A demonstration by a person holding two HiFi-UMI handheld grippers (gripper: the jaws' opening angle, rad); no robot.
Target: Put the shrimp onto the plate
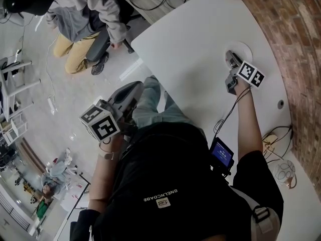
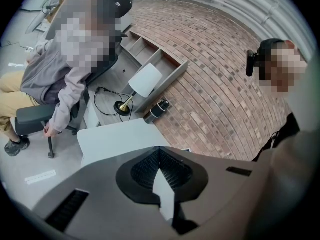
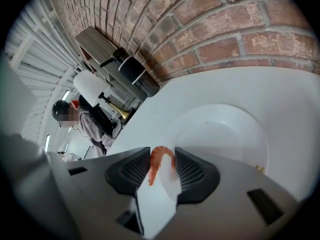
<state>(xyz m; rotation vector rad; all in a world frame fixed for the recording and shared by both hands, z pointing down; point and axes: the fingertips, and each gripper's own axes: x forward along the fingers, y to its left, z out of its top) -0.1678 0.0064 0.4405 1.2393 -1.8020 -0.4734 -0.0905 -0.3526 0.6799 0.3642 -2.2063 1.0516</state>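
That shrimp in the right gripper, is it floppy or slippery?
The shrimp holds its curl in the right gripper, so it is probably fairly stiff. Small and thin, so likely light. Only its arch looks pinched, so it might slip.

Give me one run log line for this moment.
right gripper: shut on shrimp, over plate | left gripper: shut, empty, beside table | shrimp not yet released

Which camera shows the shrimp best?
The right gripper view: the orange shrimp is pinched between the right gripper's jaws, with the white plate just beyond. In the head view the gripper hides it. The left gripper view faces away and shows no shrimp.
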